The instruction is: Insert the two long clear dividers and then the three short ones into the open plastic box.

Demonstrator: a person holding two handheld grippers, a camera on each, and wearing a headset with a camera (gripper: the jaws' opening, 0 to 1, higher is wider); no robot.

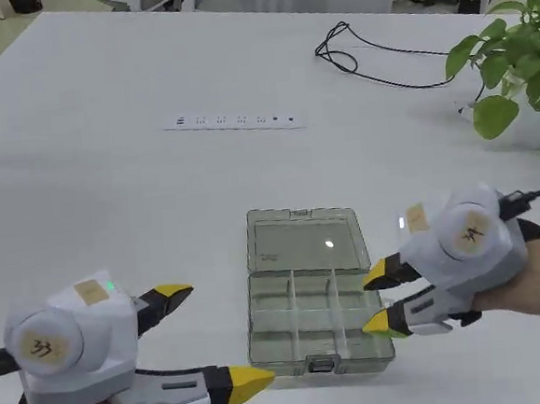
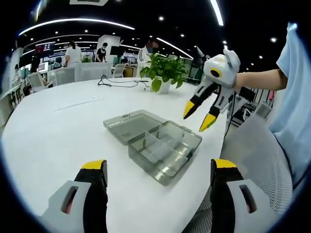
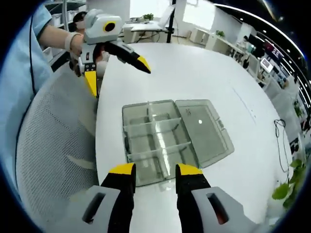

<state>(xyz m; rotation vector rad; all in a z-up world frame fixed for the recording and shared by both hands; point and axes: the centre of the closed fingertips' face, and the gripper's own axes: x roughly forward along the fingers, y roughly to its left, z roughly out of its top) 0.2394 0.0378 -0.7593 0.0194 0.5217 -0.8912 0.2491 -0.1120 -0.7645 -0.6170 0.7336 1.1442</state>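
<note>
1. White table [image 1: 111, 205] carries everything.
2. Potted plant [image 1: 511, 52] stands at far right, cut off by the edge.
3. Open plastic box [image 1: 315, 301] lies near the front, its lid flat behind; clear dividers [image 1: 294, 298] stand inside, hard to count.
4. Left gripper [image 1: 229, 333], beside the box, has jaws wide apart; right gripper [image 1: 367, 301], jaws apart and holding nothing, covers the box's right rim.
5. Power strip [image 1: 236, 120] and black cable [image 1: 352, 50] lie beyond.

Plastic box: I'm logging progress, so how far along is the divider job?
Done: clear dividers already stand in the open plastic box, splitting it into compartments; their exact count is hard to tell. In hand: nothing; the left gripper and right gripper hover open beside it. Left: probably only checking that count.
</note>
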